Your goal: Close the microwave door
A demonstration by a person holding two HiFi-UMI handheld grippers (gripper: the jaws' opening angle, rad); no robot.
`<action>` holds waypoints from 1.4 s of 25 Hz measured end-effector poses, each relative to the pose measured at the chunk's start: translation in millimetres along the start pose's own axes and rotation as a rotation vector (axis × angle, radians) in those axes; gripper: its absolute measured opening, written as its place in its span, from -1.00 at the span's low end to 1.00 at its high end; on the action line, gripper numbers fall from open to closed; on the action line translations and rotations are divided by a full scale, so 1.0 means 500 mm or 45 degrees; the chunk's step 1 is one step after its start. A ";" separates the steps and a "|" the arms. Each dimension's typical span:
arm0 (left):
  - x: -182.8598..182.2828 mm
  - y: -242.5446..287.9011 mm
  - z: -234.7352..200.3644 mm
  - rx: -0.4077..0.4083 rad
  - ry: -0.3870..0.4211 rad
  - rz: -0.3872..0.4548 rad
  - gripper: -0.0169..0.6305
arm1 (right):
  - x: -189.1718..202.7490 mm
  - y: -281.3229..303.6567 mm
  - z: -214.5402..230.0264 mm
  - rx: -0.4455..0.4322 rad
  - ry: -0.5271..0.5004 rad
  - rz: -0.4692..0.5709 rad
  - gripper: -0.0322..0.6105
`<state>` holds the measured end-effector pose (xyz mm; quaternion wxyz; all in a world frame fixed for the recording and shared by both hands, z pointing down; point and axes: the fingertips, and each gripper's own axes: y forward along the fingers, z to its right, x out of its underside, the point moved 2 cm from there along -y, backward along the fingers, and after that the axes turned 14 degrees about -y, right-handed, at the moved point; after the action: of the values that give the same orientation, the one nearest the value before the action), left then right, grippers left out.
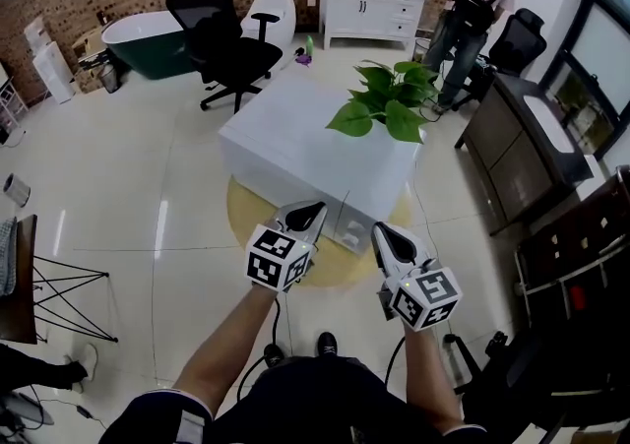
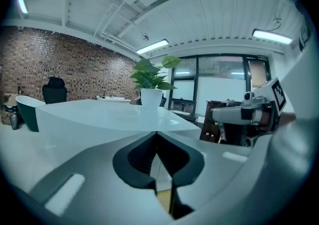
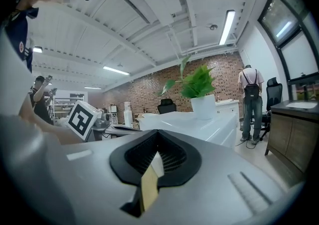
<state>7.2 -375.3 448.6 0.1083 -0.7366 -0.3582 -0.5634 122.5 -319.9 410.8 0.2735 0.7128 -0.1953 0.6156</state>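
The left gripper point(image 1: 311, 209) and the right gripper point(image 1: 384, 232) are held side by side near the front corner of the big white box-shaped desk point(image 1: 295, 152). Both pairs of jaws are pressed together and hold nothing. I cannot see a microwave anywhere. A leafy green plant point(image 1: 387, 102) stands on the desk's far right corner; a careless swing might tip it

Left gripper point(image 2: 157, 133), fingers point(image 2: 135, 158) tip to tip, white cabinet top point(image 2: 104, 115) beyond, potted plant point(image 2: 151, 83), right gripper point(image 2: 243, 116) alongside
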 end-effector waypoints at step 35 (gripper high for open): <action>-0.027 -0.275 -0.098 -0.185 -0.054 0.139 -0.91 | -0.075 0.199 -0.245 -0.364 -0.135 0.056 -0.89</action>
<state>-120.6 -309.4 419.6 0.0774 -0.7727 -0.2779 -0.5654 -39.3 -321.8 400.3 0.3479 0.6936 -0.3105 0.5490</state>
